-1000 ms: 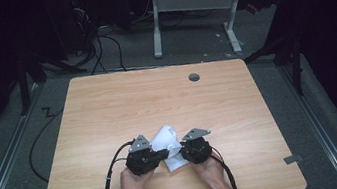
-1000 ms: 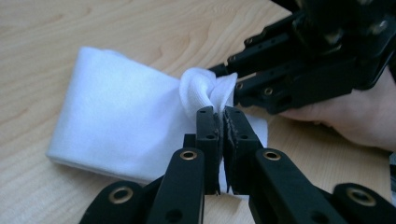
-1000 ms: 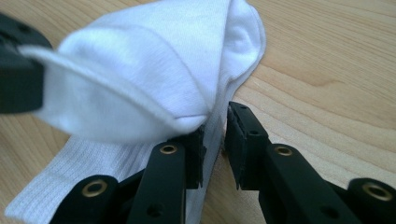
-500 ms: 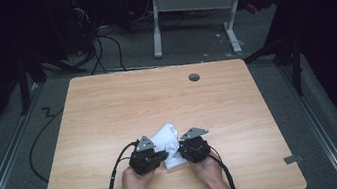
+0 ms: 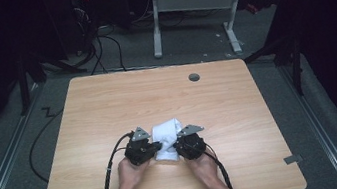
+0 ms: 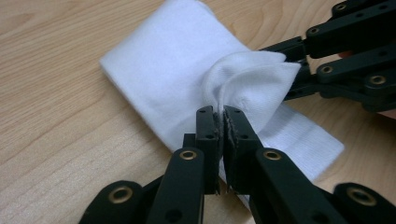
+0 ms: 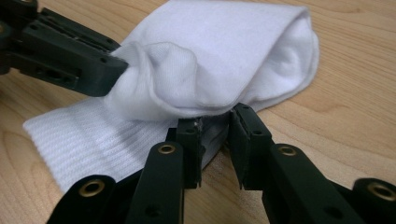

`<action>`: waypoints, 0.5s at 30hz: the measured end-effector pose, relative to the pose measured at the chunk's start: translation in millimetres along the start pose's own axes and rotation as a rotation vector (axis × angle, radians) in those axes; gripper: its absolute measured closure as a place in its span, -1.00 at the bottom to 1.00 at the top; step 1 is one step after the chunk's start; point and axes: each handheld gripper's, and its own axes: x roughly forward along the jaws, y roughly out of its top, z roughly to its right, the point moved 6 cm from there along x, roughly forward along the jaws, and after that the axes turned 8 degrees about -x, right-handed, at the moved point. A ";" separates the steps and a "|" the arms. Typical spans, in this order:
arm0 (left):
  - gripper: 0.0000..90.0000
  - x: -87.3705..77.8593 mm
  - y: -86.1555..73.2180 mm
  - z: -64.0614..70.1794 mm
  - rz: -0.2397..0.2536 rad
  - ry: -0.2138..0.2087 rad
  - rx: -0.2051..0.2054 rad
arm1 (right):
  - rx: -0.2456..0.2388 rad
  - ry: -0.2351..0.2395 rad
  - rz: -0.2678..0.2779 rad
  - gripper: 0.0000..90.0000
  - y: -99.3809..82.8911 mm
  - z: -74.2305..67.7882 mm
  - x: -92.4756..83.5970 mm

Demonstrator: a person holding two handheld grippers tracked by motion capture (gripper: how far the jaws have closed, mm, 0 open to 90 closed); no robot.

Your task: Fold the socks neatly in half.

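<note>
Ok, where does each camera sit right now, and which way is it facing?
High view: above the person's side, looking forward and down on the table; forearms, both hand-held grippers.
Left gripper view: rides the left hand-held gripper, looking along its jaws, shut on the white sock.
Right gripper view: rides the right hand-held gripper, jaws apart at the sock.
All three share the sock.

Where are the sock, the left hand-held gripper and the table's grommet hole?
sock [image 6: 163, 79], left gripper view, flat folded body.
left hand-held gripper [image 6: 221, 122], left gripper view, between its tips, shut on sock.
grommet hole [image 5: 194, 77], high view, centre.
</note>
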 end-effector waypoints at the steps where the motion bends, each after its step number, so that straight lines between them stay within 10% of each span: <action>1: 0.90 0.0 0.0 0.0 0.000 0.000 0.000 | 0.000 0.000 0.000 0.65 0.0 0.0 0.0; 15: 0.86 -4.6 -10.1 14.2 0.003 -0.049 0.015 | 0.002 0.010 0.003 0.63 -0.5 1.0 0.2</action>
